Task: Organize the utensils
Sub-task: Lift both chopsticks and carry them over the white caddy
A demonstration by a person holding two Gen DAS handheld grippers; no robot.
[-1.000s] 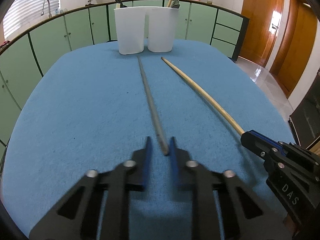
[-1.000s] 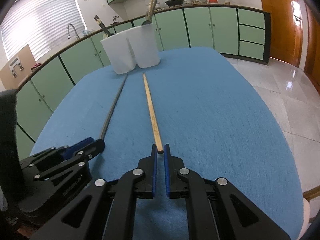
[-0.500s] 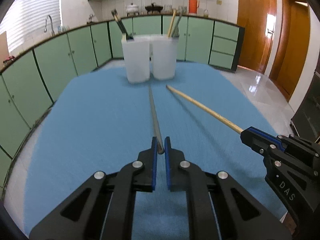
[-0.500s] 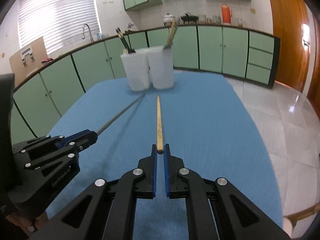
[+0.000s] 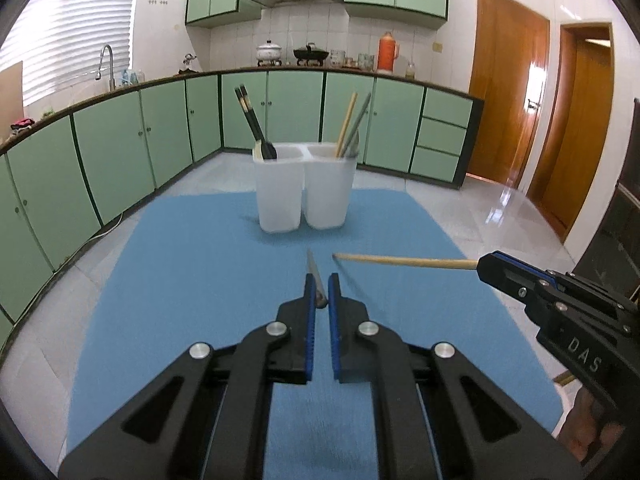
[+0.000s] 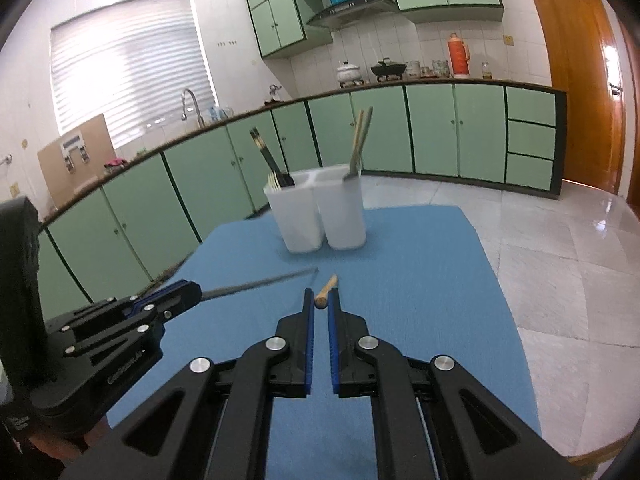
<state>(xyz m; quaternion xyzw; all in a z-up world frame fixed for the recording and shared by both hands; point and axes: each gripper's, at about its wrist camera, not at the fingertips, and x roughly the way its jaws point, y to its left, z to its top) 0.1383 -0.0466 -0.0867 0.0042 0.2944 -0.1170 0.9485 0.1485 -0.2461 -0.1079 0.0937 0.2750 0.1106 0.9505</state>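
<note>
Gripping grey chopstick (image 5: 314, 276) in my left gripper (image 5: 319, 292), jaws clamped on its near end, stick raised above blue mat (image 5: 192, 280). Right gripper (image 6: 321, 302) pinches wooden chopstick (image 6: 326, 291) likewise. Both tips point toward white twin-cup holder (image 5: 306, 192), well apart from it.

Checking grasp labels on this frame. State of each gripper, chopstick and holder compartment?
left gripper: shut on grey chopstick
grey chopstick: held by one end, lifted off the table
right gripper: shut on wooden chopstick
wooden chopstick: held by one end, lifted, roughly level
left compartment: upright, holds black chopsticks
right compartment: upright, holds one wooden and one grey stick
blue table: holder standing at its far end
</note>
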